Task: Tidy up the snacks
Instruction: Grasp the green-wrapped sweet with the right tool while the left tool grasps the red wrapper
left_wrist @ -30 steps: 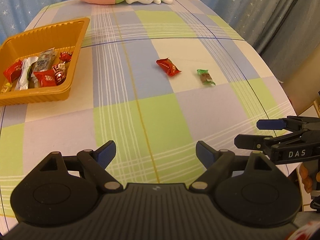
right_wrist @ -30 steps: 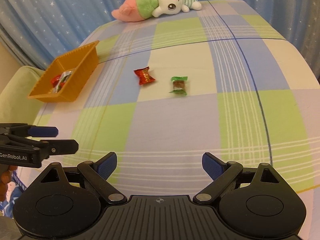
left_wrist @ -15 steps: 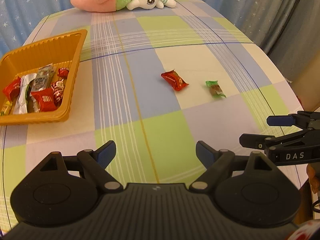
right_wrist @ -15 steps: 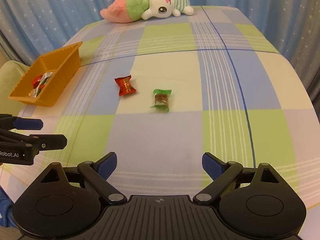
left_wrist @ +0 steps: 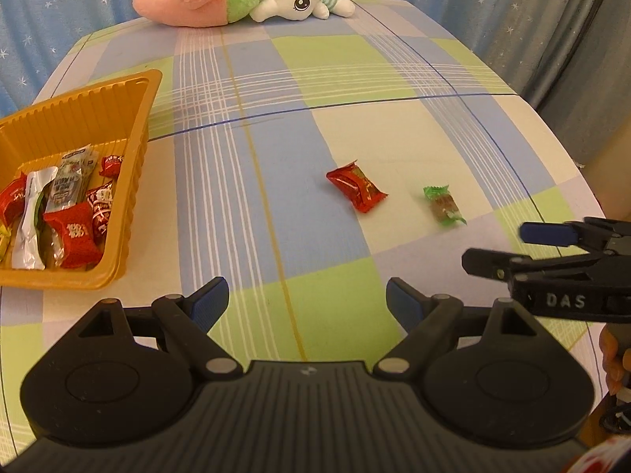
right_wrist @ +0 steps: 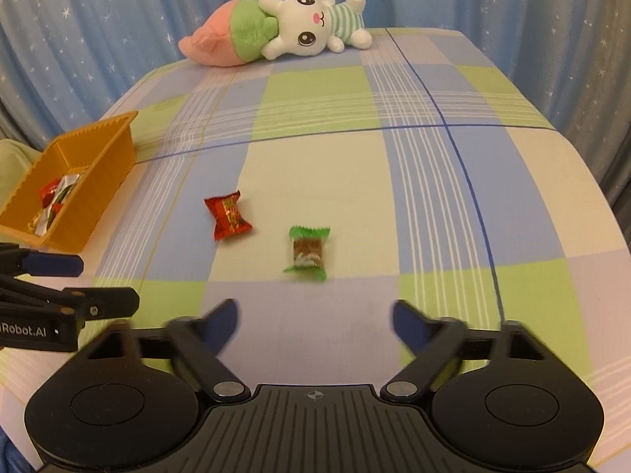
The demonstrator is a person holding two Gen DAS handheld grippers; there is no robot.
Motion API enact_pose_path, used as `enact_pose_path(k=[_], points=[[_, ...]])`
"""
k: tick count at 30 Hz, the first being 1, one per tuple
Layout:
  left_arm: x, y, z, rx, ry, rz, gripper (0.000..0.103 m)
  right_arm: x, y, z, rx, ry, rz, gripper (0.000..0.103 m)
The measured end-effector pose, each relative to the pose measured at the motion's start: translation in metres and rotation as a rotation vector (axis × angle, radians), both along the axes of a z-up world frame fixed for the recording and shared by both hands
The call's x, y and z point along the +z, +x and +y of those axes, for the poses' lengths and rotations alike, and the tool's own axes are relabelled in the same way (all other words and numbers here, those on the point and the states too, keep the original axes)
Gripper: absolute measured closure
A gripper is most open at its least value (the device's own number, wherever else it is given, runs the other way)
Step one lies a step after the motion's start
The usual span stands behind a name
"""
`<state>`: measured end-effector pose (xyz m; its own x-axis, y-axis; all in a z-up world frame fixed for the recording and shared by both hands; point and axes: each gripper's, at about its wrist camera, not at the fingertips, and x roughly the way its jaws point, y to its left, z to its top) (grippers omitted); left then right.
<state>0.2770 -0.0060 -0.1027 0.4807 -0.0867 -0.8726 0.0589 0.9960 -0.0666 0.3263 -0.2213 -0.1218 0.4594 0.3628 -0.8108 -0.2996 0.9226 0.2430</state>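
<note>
While 2 candies lay loose, my right gripper [right_wrist: 313,321], jaws closing on nothing, lined up the green candy [right_wrist: 308,253]; reaching it came next.

Left claw [left_wrist: 307,301] wide and empty; right claw [right_wrist: 315,321] empty, jaws closing.

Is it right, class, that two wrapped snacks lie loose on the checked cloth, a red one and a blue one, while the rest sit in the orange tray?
Not quite. The second loose snack is green, not blue: the right wrist view shows the green-wrapped snack beside the red-wrapped snack on the checked cloth. The rest holds: the other snacks sit in the orange tray.
</note>
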Motion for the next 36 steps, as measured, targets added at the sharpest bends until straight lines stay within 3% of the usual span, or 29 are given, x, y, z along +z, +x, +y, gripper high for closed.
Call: enact_pose_path(k=[8,16,27,29,36], points=[[-0.004,0.01,0.002,0.003,0.005,0.002,0.017,-0.007,0.018,0.01,-0.012,0.018,-0.028,0.051],[-0.007,0.022,0.005,0.021,0.007,0.0,0.018,-0.013,0.033,0.021,0.001,0.005,-0.049,0.064],[-0.01,0.034,-0.001,-0.002,-0.003,-0.007,0.018,-0.021,0.038,0.03,0.051,-0.051,-0.075,0.073],[-0.01,0.036,-0.003,-0.012,-0.003,-0.011,0.019,-0.023,0.038,0.03,0.058,-0.06,-0.073,0.081],[-0.012,0.047,-0.012,-0.043,-0.014,-0.029,0.027,-0.023,0.039,0.021,0.041,-0.045,-0.074,0.082]])
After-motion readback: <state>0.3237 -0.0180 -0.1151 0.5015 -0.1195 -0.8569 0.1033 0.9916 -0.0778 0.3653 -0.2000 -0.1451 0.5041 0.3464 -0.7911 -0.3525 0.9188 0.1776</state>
